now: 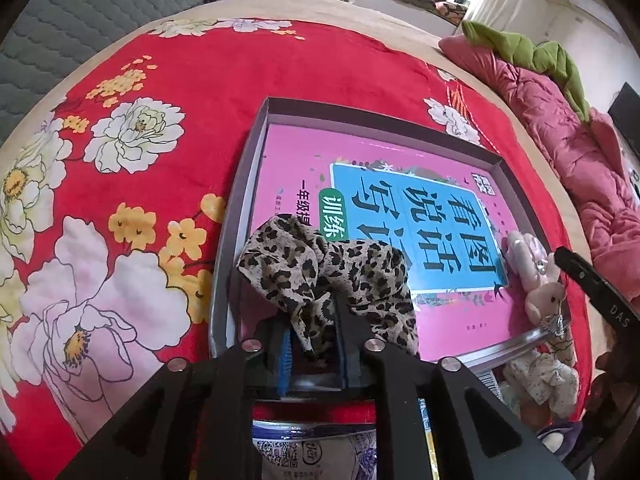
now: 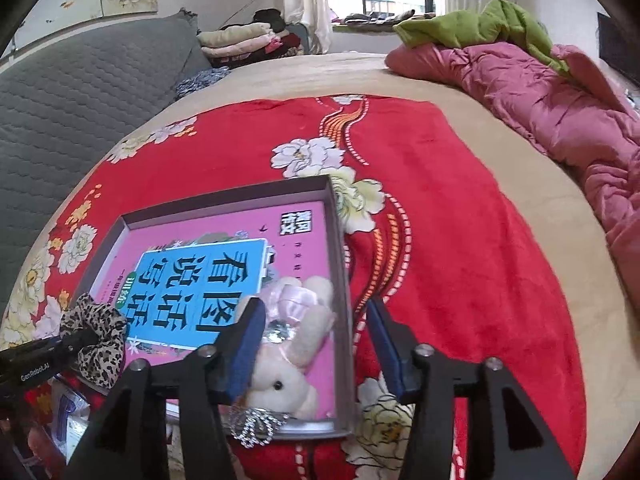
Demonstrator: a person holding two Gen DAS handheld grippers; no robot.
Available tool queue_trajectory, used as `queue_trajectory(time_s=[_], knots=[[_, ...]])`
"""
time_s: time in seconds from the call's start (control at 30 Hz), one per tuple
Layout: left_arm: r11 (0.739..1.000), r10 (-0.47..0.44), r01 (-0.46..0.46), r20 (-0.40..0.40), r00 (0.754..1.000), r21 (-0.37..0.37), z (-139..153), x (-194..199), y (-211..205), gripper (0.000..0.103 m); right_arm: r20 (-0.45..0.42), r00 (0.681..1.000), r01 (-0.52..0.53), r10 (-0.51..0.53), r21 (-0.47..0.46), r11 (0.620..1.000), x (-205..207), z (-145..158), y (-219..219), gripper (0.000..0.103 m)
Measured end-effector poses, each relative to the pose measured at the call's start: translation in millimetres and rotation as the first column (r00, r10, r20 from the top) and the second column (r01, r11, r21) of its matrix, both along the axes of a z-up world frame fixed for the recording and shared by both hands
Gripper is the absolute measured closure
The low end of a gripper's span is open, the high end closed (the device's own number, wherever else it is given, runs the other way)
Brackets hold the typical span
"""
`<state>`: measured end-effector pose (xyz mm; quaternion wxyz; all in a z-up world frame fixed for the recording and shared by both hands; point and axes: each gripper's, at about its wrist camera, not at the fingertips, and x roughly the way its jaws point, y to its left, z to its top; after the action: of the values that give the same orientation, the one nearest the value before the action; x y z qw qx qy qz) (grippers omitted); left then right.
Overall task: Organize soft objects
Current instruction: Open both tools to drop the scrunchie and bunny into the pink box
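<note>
A leopard-print scrunchie (image 1: pixel 320 264) lies on the near left corner of a pink book (image 1: pixel 400 208) inside a shallow grey tray (image 1: pixel 240 200). My left gripper (image 1: pixel 312 320) stands slightly open over it; a fold of the fabric hangs loosely between the blue pads. A cream plush rabbit in a pink dress (image 2: pixel 288 372) lies in the tray's (image 2: pixel 338 280) near right corner, with a silver trinket at its head. My right gripper (image 2: pixel 314 308) is open above the rabbit, its left pad beside the body and its right pad outside the tray wall. The scrunchie (image 2: pixel 100 332) also shows at the left.
The tray sits on a red floral blanket (image 2: pixel 440 240) spread over a beige bed. A pink quilt (image 2: pixel 560 112) and a green cloth (image 2: pixel 480 24) lie along the right edge. A grey padded headboard (image 2: pixel 80 92) and folded clothes (image 2: pixel 244 40) stand behind. Printed packets (image 1: pixel 312 452) lie under the left gripper.
</note>
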<state>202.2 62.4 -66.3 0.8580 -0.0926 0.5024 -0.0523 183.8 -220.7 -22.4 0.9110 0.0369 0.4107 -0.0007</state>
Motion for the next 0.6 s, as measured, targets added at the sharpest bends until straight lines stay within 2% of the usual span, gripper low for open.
queue_trajectory(time_s=[0.07,0.1,0.13,0.17,0.27,0.6], knots=[[1.0,-0.001,0.001,-0.006,1.0,-0.002,0.0,0.0,0.5,0.071,0.007,1.0,0.003,-0.003,0.003,1.0,-3.3,2.4,-2.4,0.049],[1.0,-0.001,0.001,-0.008,1.0,-0.008,0.3,-0.2,1.3,0.06,0.007,1.0,0.005,-0.005,0.004,1.0,-4.9,3.8,-3.3,0.049],[1.0,-0.002,0.002,-0.005,1.0,-0.018,1.4,-0.9,2.3,0.054,0.011,1.0,0.007,-0.007,0.003,1.0,-6.4,5.4,-3.7,0.049],[1.0,-0.006,0.006,0.002,1.0,-0.03,2.6,-1.4,3.4,0.051,0.016,1.0,0.006,-0.006,-0.001,1.0,-7.5,6.5,-3.7,0.046],[0.998,-0.004,0.005,0.009,1.0,-0.059,6.2,-3.1,5.8,0.047,0.034,0.999,0.013,-0.012,-0.028,1.0,-12.6,10.9,-2.5,0.04],[0.993,-0.024,0.027,0.028,0.999,-0.114,14.2,-13.9,9.8,0.034,0.052,0.999,0.001,0.002,-0.049,0.999,-20.0,17.5,1.8,0.039]])
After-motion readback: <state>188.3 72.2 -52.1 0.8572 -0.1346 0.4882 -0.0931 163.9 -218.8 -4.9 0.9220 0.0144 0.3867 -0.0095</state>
